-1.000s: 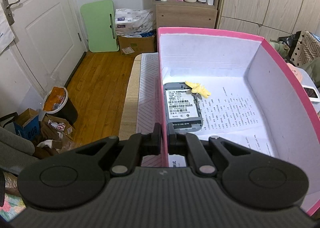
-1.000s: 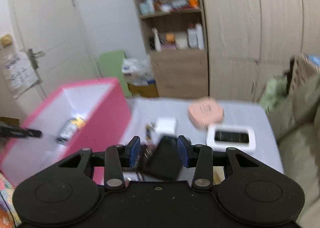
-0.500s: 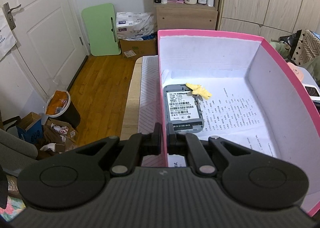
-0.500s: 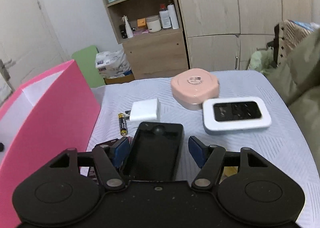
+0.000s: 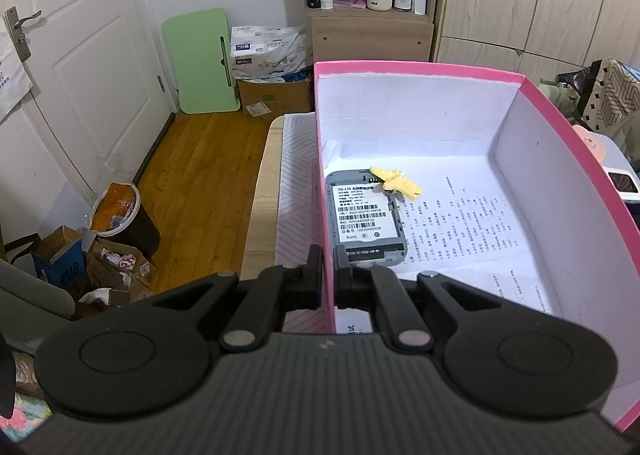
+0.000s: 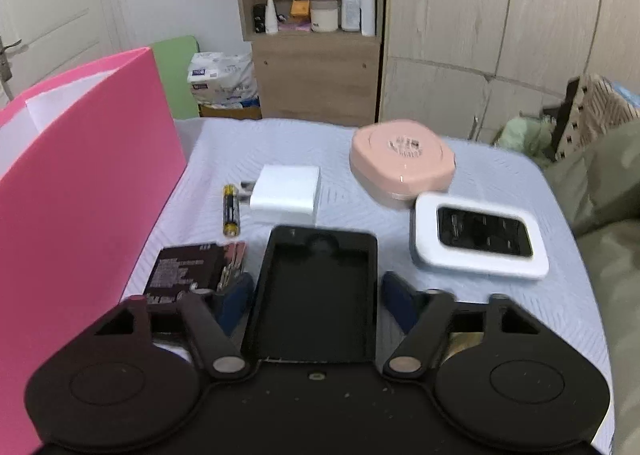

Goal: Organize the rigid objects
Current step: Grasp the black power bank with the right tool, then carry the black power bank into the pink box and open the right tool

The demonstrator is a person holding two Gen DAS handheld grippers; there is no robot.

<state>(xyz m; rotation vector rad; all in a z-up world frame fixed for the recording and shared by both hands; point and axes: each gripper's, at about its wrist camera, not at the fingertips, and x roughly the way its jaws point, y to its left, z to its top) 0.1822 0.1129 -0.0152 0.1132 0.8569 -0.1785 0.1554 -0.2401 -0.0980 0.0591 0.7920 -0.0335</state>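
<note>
Just right of pink box, on bedspread: black tray lying between spread right gripper fingers, untouched, long axis fwd along them. Left gripper pinching box's near wall; farther off. Needs squeeze, then lift left over wall.

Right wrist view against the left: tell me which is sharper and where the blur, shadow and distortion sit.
Left wrist view: sharper, the barcode label on the grey device shows crisply; the pink box shades its near-left corner; the door frame bows from the fisheye. Right wrist view: softer, the white router and pink case smeared at their edges, the cupboard lines curved, the corners black.
</note>
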